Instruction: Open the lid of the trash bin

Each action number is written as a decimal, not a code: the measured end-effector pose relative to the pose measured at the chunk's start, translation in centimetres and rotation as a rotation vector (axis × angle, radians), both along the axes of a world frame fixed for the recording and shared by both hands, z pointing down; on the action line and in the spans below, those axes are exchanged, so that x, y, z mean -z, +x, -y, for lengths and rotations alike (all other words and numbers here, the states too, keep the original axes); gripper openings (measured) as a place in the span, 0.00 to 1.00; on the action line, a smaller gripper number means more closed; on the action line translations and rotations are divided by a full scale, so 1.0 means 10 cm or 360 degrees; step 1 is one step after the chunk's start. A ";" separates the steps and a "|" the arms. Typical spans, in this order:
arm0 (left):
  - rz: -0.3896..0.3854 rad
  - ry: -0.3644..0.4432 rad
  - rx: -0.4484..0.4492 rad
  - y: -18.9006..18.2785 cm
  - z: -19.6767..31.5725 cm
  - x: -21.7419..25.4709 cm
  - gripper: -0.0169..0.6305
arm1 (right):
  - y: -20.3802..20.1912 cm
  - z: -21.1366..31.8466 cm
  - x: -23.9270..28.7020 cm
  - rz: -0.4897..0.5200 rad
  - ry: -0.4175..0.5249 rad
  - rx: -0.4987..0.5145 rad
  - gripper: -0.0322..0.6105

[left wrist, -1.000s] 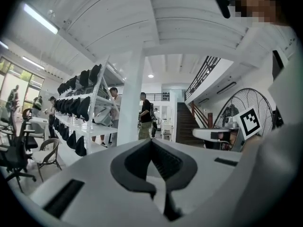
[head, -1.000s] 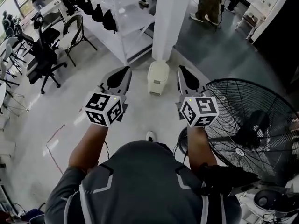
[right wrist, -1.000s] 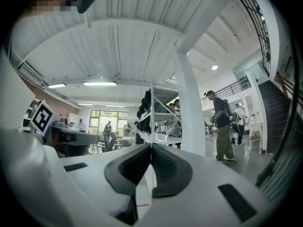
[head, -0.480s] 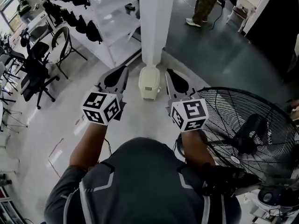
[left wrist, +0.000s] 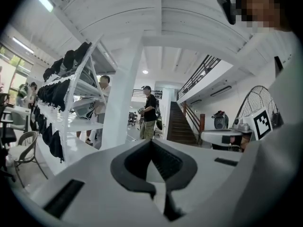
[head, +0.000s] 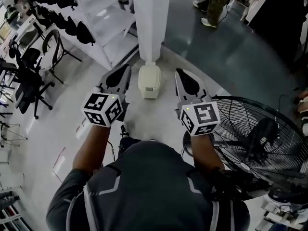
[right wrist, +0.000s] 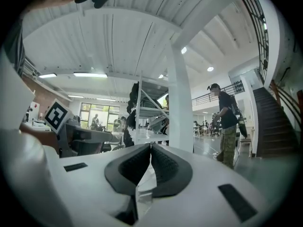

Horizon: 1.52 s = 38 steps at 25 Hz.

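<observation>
A small cream trash bin (head: pixel 149 81) stands on the floor at the foot of a white pillar (head: pixel 151 23), its lid down. My left gripper (head: pixel 127 68) hangs in the air just left of the bin, its jaws shut on nothing. To the bin's right is my right gripper (head: pixel 177 72), likewise shut and empty. Both point forward past the bin and touch nothing. The bin does not show in the left gripper view, where the left gripper (left wrist: pixel 151 141) has its tips together, nor in the right gripper view, where the right gripper (right wrist: pixel 151 146) is the same.
A large floor fan (head: pixel 260 138) stands close on the right. White shelving with dark caps (head: pixel 86 23) runs along the left, with office chairs (head: pixel 29 76) beyond it. A person (head: pixel 216 1) stands behind the pillar. A staircase (left wrist: pixel 177 122) lies further off.
The view has come closer to the pillar and bin, and the bin now sits between the two grippers. Both grippers stay shut.
</observation>
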<state>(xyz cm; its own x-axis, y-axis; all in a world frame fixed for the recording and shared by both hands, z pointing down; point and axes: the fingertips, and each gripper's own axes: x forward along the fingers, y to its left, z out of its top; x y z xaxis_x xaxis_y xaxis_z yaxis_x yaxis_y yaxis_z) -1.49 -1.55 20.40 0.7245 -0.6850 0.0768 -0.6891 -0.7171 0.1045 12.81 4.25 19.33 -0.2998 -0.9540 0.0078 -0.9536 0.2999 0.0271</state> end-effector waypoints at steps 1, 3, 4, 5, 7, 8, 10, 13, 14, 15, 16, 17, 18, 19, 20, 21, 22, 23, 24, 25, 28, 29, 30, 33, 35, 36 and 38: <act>0.0001 -0.0004 -0.0019 -0.02 0.09 -0.03 0.04 | -0.01 0.07 0.02 0.0009 0.0019 -0.0010 0.09; 0.0002 -0.0003 -0.0067 -0.06 0.29 -0.08 0.04 | -0.01 0.24 0.03 0.0003 0.0046 -0.0057 0.09; -0.0001 -0.0007 -0.0093 -0.08 0.39 -0.10 0.04 | 0.00 0.34 0.00 -0.0010 0.0038 -0.0096 0.09; -0.0005 -0.0014 -0.0114 -0.11 0.50 -0.13 0.04 | 0.00 0.44 -0.05 -0.0014 0.0018 -0.0135 0.09; -0.0003 -0.0018 -0.0143 -0.22 0.73 -0.14 0.04 | -0.05 0.63 -0.11 0.0002 -0.0022 -0.0186 0.09; -0.0001 -0.0016 -0.0156 -0.28 0.85 -0.12 0.04 | -0.09 0.72 -0.11 0.0001 -0.0030 -0.0204 0.09; -0.0001 -0.0015 -0.0181 -0.37 1.11 -0.08 0.04 | -0.12 0.93 -0.08 -0.0009 -0.0033 -0.0253 0.09; 0.0018 -0.0039 -0.0221 -0.46 1.46 -0.13 0.04 | -0.17 1.23 -0.11 0.0025 -0.0045 -0.0309 0.09; 0.0029 -0.0039 -0.0235 -0.48 1.56 -0.15 0.04 | -0.20 1.32 -0.13 0.0021 -0.0050 -0.0315 0.09; 0.0036 -0.0031 -0.0247 -0.51 1.65 -0.15 0.04 | -0.22 1.40 -0.15 0.0010 -0.0055 -0.0320 0.09; 0.0039 -0.0023 -0.0254 -0.53 1.75 -0.15 0.04 | -0.24 1.48 -0.16 0.0004 -0.0060 -0.0328 0.09; 0.0037 -0.0019 -0.0257 -0.57 1.85 -0.15 0.04 | -0.26 1.56 -0.16 0.0005 -0.0064 -0.0341 0.09; 0.0032 -0.0021 -0.0260 -0.60 1.94 -0.16 0.04 | -0.26 1.65 -0.17 0.0010 -0.0066 -0.0356 0.09; 0.0029 -0.0027 -0.0265 -0.62 2.03 -0.17 0.04 | -0.27 1.73 -0.17 0.0010 -0.0067 -0.0371 0.09; 0.0030 -0.0033 -0.0274 -0.64 2.11 -0.20 0.04 | -0.28 1.82 -0.18 0.0003 -0.0067 -0.0385 0.09; 0.0034 -0.0037 -0.0286 -0.65 2.19 -0.23 0.04 | -0.30 1.89 -0.20 -0.0007 -0.0068 -0.0396 0.09; 0.0039 -0.0042 -0.0300 -0.67 2.25 -0.27 0.04 | -0.32 1.96 -0.23 -0.0012 -0.0074 -0.0404 0.09; 0.0041 -0.0049 -0.0316 -0.68 2.32 -0.30 0.04 | -0.35 2.03 -0.27 -0.0012 -0.0086 -0.0410 0.09; 0.0041 -0.0058 -0.0331 -0.69 2.38 -0.34 0.04 | -0.37 2.09 -0.31 -0.0011 -0.0099 -0.0419 0.09; 0.0038 -0.0066 -0.0345 -0.70 2.45 -0.36 0.04 | -0.39 2.16 -0.34 -0.0015 -0.0110 -0.0430 0.10; 0.0033 -0.0093 -0.0387 -0.71 2.66 -0.43 0.04 | -0.41 2.36 -0.41 -0.0020 -0.0142 -0.0473 0.10; 0.0037 -0.0104 -0.0398 -0.72 2.71 -0.47 0.04 | -0.40 2.41 -0.44 -0.0013 -0.0156 -0.0490 0.10; 0.0042 -0.0114 -0.0407 -0.73 2.77 -0.51 0.04 | -0.40 2.45 -0.48 -0.0005 -0.0169 -0.0508 0.10; 0.0060 -0.0127 -0.0439 -0.70 2.89 -0.62 0.04 | -0.38 2.55 -0.60 0.0025 -0.0197 -0.0533 0.10; 0.0093 -0.0138 -0.0457 -0.65 2.89 -0.74 0.04 | -0.35 2.57 -0.73 0.0039 -0.0243 -0.0530 0.10; 0.0113 -0.0150 -0.0458 -0.62 2.88 -0.82 0.04 | -0.32 2.59 -0.82 0.0046 -0.0273 -0.0522 0.10; 0.0138 -0.0187 -0.0447 -0.55 2.90 -0.98 0.04 | -0.26 2.66 -0.99 0.0059 -0.0319 -0.0496 0.10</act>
<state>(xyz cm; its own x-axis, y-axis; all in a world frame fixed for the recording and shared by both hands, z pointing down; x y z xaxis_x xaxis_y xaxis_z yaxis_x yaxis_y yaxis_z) -6.96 -30.60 30.16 0.8712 -0.4420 0.2135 -0.4759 -0.8671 0.1473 10.25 -22.31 29.19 0.0012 -0.9801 0.1984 -0.9992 -0.0091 -0.0389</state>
